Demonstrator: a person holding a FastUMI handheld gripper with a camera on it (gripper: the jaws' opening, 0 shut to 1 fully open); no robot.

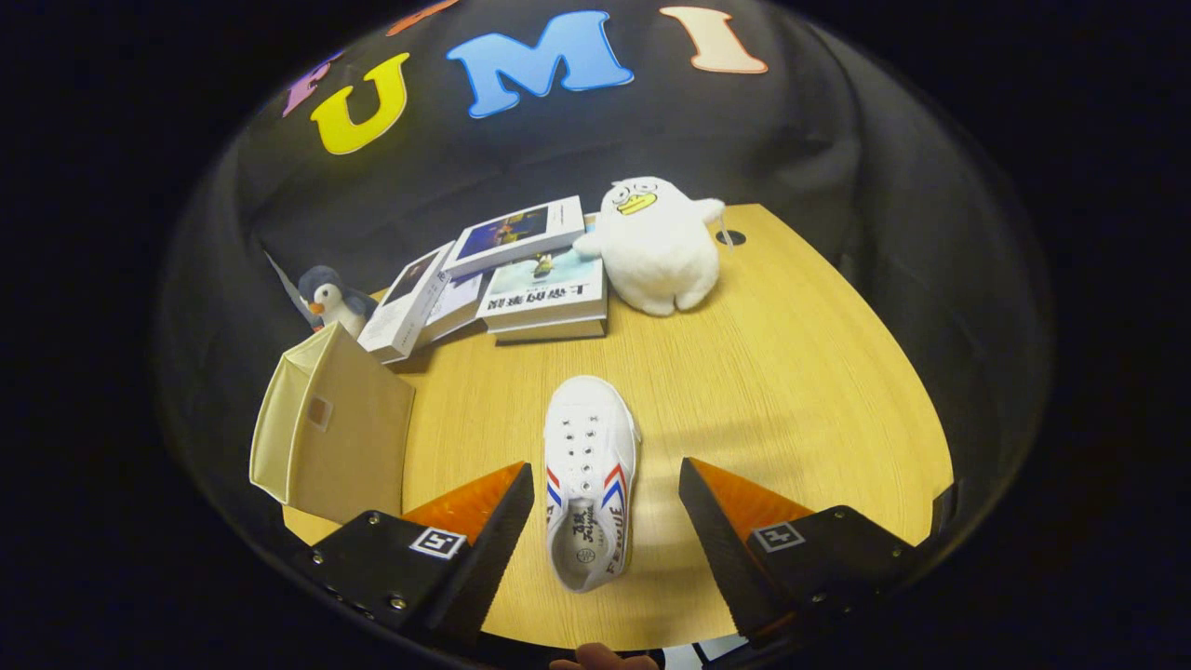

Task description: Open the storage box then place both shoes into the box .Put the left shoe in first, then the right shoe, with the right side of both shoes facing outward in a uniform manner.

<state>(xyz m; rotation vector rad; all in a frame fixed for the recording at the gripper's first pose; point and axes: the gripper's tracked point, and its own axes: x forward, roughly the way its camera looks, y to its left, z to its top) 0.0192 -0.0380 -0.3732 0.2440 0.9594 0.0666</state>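
Gripper: your gripper (607,521) hangs w/ fingers spread wide, pinching nothing; one finger each side of the shoe, neither touching it.
Shoe: white canvas shoe (589,479) w/ red-blue stripes lies flat on its sole btwn the fingers, heel toward you, toe pointing to the table's far edge. Only one shoe to go on here; can't tell for sure if it's L or R, so check before you commit, since the L goes in first.
Why so: fingers straddle the heel end, prob. lined up for a side pinch across the shoe's width. That hold would let you carry it w/o flipping it, handy as the right side must face out.
Box: beige fabric storage box (332,433) sits at the table's near-left corner, just beyond the left finger, well apart from the shoe. It leans a bit; its opening isn't readable from here, so I can't tell if it's open yet.
Table: wood table (791,372), bare btwn shoe and its right edge.
Around: stack of books (521,279) near the far edge, some tipped toward the box; grey penguin toy (327,298) at the far-left, behind the box; white plush duck (656,244) at the far edge beside the books.
In the way: nothing btwn fingers and shoe. Path shoe→box looks free along the near edge; the tipped books crowd the box's far side, so approach from the near side.
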